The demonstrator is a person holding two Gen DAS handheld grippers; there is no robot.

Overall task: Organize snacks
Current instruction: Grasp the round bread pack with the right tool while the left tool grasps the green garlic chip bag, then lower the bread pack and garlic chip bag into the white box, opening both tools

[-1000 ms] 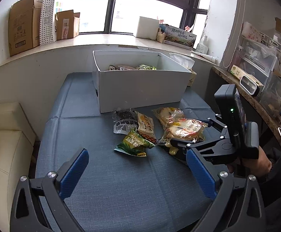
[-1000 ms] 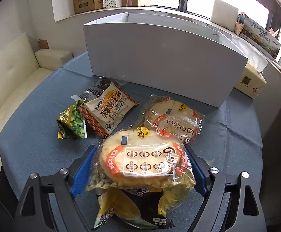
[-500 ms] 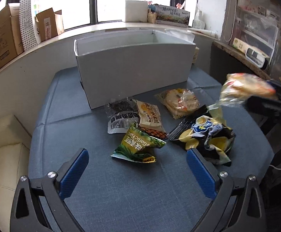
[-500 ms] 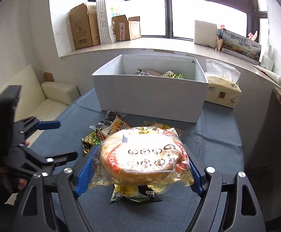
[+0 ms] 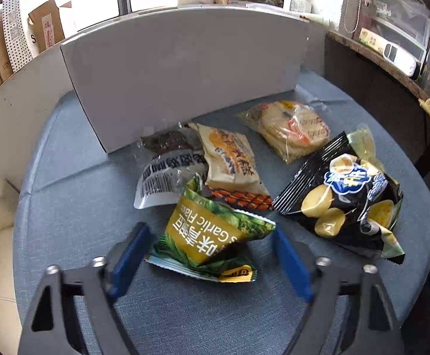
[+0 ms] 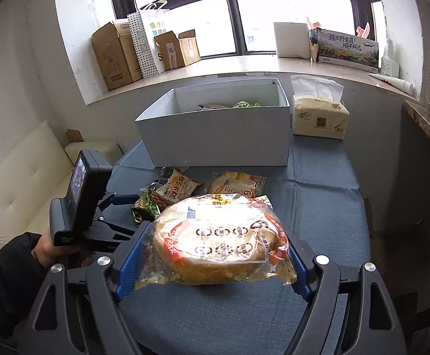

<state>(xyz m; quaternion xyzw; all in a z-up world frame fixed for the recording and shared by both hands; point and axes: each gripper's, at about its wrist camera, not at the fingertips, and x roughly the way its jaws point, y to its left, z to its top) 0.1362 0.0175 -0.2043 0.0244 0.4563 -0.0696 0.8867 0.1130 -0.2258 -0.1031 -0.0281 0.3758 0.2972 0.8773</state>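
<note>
My right gripper [image 6: 212, 254] is shut on a clear bag of round rice crackers [image 6: 218, 239] and holds it above the blue table, in front of the white box [image 6: 215, 136]. My left gripper [image 5: 210, 251] is open, its jaws on either side of a green garlic-flavour snack bag [image 5: 206, 236] lying on the table; whether the pads touch it I cannot tell. Behind that bag lie a dark-and-white packet [image 5: 164, 174], an orange-cream packet [image 5: 229, 162], a second rice cracker bag [image 5: 292, 127] and a black chip bag [image 5: 348, 195]. The left gripper shows in the right wrist view [image 6: 120, 207].
The white box holds several snacks [image 6: 229, 105]. A tissue pack [image 6: 318, 115] stands right of the box. Cardboard boxes [image 6: 117, 53] sit on the windowsill. A cream sofa [image 6: 17, 183] is left of the table, a counter [image 5: 392, 56] to the right.
My right gripper has lifted the rice cracker bag off the chip bag and pulled back. My left gripper has moved forward and down around the green bag, its jaws narrower.
</note>
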